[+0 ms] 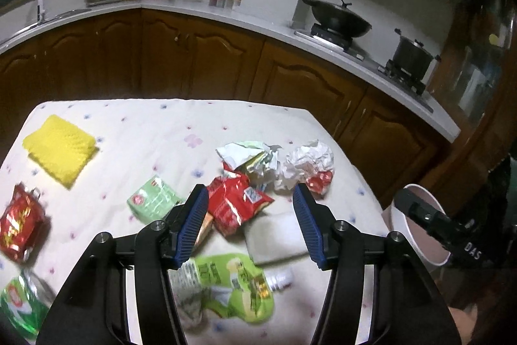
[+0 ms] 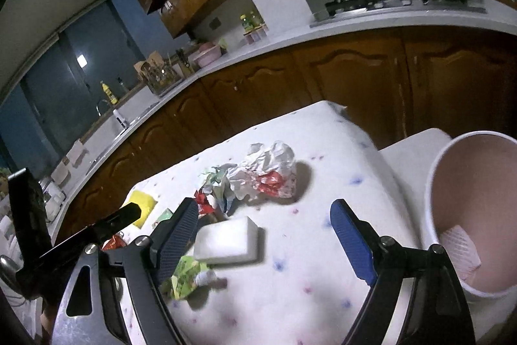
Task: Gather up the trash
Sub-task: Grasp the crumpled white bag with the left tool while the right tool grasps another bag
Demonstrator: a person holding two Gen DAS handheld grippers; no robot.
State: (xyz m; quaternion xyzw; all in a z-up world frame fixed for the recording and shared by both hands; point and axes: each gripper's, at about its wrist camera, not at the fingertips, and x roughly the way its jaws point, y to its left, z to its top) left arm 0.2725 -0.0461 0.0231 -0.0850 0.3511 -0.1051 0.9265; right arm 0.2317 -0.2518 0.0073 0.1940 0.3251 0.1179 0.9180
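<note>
The left gripper point(image 1: 250, 199) has its jaws spread and empty above the crumpled red snack wrapper point(image 1: 237, 204) on the white dotted tablecloth point(image 1: 135, 125). The right gripper point(image 2: 263, 219) is also wide apart and holds nothing, with the white rectangular sponge block point(image 2: 227, 240) between its fingers on the cloth. Only the right view shows inside the pale pink round bin point(image 2: 433, 183), where a pink patterned piece point(image 2: 460, 251) lies.

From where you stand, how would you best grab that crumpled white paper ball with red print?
Probably pinch the crumpled white paper ball across its puffy middle, coming down from above on its open right side; green wrappers crowd its left.
</note>
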